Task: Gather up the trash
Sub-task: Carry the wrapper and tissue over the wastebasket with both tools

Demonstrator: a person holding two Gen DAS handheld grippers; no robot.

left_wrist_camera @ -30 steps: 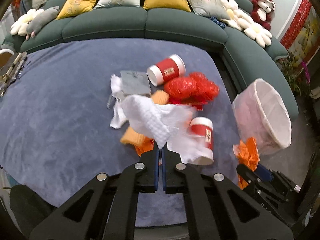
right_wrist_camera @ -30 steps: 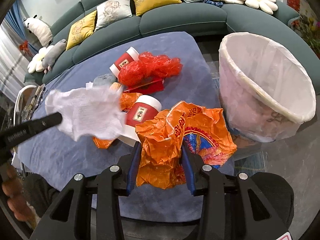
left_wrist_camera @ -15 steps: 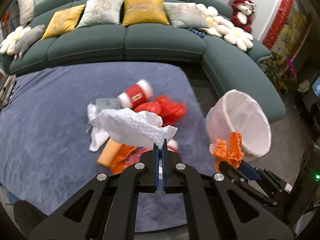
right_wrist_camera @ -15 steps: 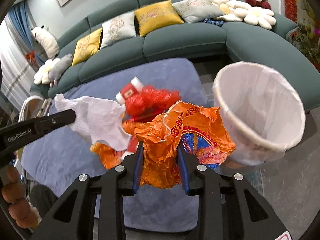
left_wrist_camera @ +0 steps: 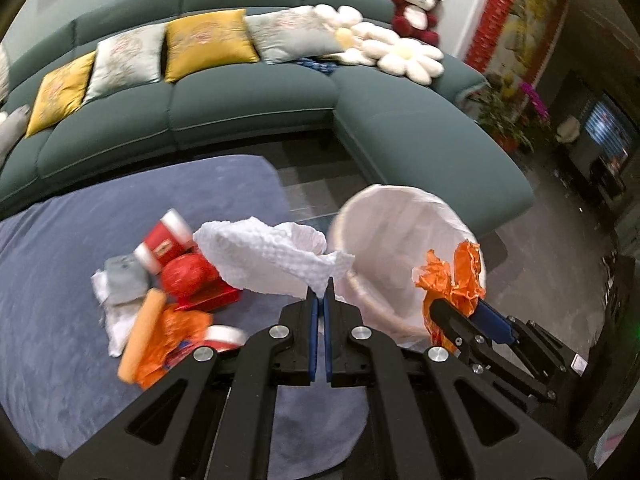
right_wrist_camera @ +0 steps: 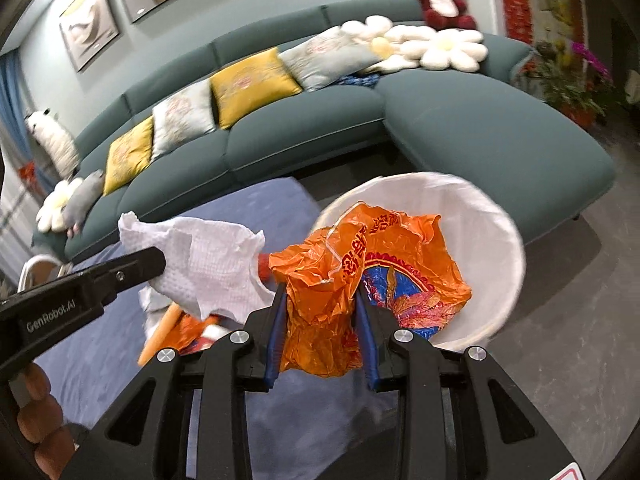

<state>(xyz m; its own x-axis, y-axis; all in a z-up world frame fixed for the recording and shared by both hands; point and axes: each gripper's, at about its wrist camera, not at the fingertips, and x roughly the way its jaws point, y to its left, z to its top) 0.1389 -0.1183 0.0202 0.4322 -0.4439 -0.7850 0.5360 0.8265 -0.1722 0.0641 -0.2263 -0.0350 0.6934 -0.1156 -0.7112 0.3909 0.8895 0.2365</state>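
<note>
Curved dark-green sofa [left_wrist_camera: 248, 92] with yellow and grey cushions wraps the far side of a blue-grey rug [left_wrist_camera: 60, 248], and a white-lined round waste basket [left_wrist_camera: 404, 216] stands on the grey floor just off the rug's right edge. At the rug's middle lies a heap of litter: a red paper cup with a white rim [left_wrist_camera: 166, 234], a crumpled red plastic bag [left_wrist_camera: 186, 274], an orange foil wrapper [left_wrist_camera: 176, 330] and grey-white tissues [left_wrist_camera: 120, 280]. The left gripper [left_wrist_camera: 319, 300] is clenched on a white embossed paper towel [left_wrist_camera: 272, 256], lifted above the heap beside the basket's rim. The right gripper [right_wrist_camera: 322, 316] clamps a crumpled orange printed plastic bag [right_wrist_camera: 360, 256], held over the basket's near rim.
</note>
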